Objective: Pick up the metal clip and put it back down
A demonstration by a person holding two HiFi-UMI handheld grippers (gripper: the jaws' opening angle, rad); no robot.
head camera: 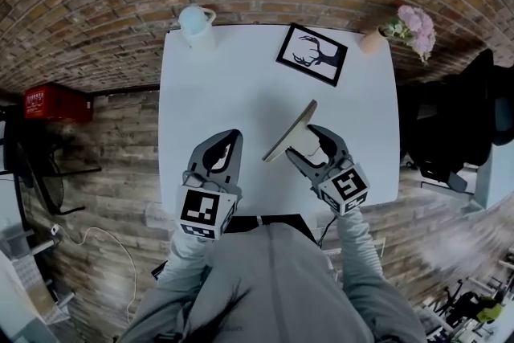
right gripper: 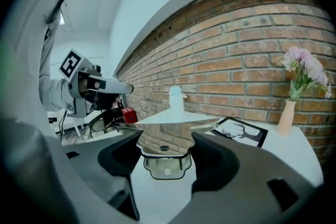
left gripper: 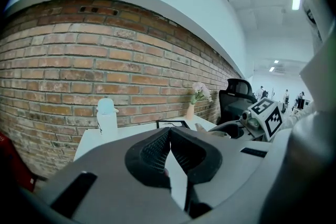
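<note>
The metal clip [head camera: 291, 132] is a wide, shiny plate with a looped handle, and it mirrors the brick wall. My right gripper [head camera: 307, 145] is shut on its handle end over the near right part of the white table [head camera: 241, 84]. In the right gripper view the clip [right gripper: 168, 136] sits squarely between the jaws of the right gripper [right gripper: 167, 155], its plate pointing away from me. My left gripper [head camera: 222, 150] hovers to the clip's left, apart from it. In its own view the left gripper [left gripper: 169, 139] has its jaws together with nothing between them.
At the table's far edge stand a pale bottle [head camera: 195, 22], a framed deer picture [head camera: 312, 54] and a vase of pink flowers [head camera: 405, 30]. A black chair [head camera: 458, 124] stands to the right, and a red box [head camera: 55, 102] lies on the floor to the left.
</note>
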